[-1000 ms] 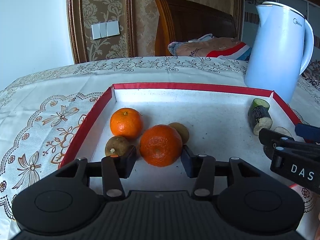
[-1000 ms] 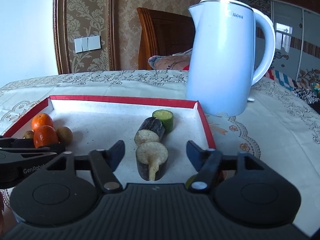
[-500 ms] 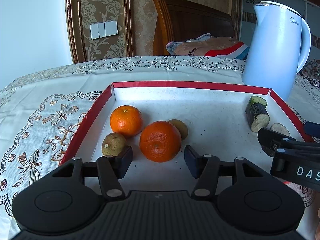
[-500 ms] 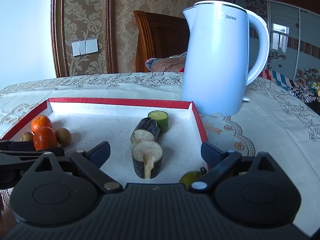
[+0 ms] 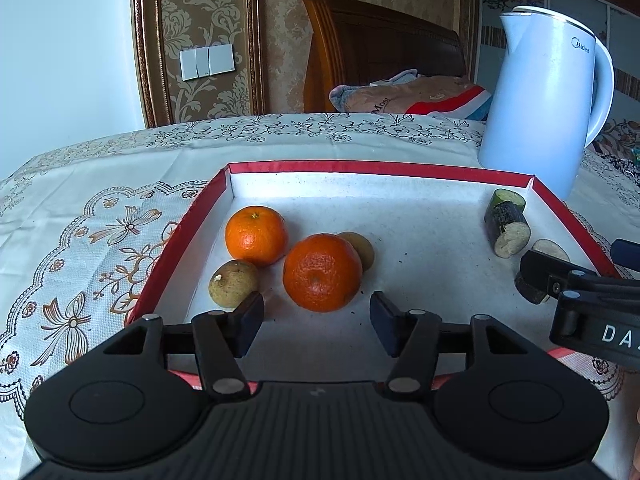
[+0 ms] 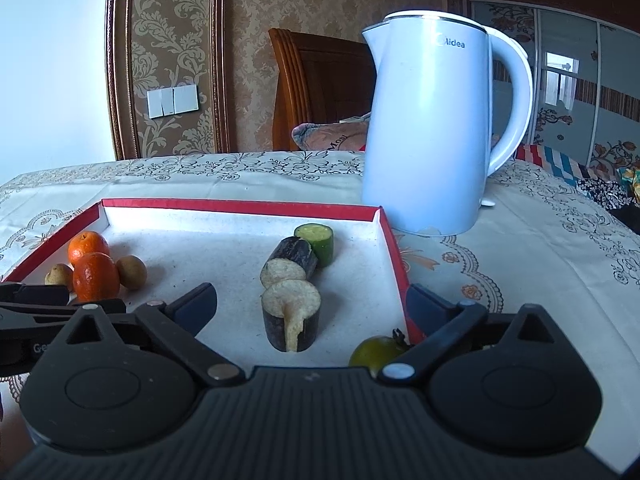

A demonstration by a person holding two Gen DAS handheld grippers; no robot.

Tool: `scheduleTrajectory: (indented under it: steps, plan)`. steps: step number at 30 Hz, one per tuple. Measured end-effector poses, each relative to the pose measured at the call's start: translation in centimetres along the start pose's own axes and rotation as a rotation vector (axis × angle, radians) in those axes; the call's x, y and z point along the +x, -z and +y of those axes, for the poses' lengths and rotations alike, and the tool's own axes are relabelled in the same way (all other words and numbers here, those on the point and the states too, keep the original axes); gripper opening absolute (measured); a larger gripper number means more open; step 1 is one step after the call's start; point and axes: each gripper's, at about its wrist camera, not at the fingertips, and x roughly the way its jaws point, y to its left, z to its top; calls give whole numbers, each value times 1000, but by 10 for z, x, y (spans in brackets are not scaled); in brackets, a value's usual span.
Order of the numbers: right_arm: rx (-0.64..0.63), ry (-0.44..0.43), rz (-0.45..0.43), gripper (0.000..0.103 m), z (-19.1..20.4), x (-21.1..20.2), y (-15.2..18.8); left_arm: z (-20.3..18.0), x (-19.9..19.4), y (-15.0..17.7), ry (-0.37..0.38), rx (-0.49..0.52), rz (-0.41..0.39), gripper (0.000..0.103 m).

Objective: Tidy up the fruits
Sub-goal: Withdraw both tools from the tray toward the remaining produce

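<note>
- Now both grippers are letting go: the left gripper, which was clamped on the nearer orange a second ago, is standing part open and empty, with that orange resting free just ahead of its pads.
- Beyond it, the second orange and two brownish fruits are sitting in the red-rimmed tray, so this group looks placed.
- Meanwhile the right gripper is opening wide, empty; the eggplant piece is standing untouched between its jaws, and a green fruit is lying close by its right finger.

Soft daylight fills both views, bright and even. The oranges cast faint shadows on the tray. The kettle shows mild sheen. Fisheye bends the edges, corners darken; focus stays sharp.
</note>
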Motion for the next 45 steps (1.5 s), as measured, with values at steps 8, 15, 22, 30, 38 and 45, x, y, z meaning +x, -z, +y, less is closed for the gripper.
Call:
scheduleTrajectory:
  steps: [8,15,22,30,38,45]
  plan:
    - [0,-1,-16,103,-2,-6,3,5,-10,3,1,-16,-23,64]
    - [4,-9,-8,103,-4,-10,6,5,-14,6,2,-5,-32,64]
    - [-10,-19,-5,103,-2,-17,10,6,-20,9,8,-9,-42,64]
    - [-30,-41,-17,103,1,-31,17,9,-34,14,10,-12,-71,64]
    - [-20,-62,-39,103,-2,-47,23,10,-51,21,27,-12,-108,77]
    - [-9,-71,-31,103,-4,-47,24,7,-58,27,26,11,-118,77]
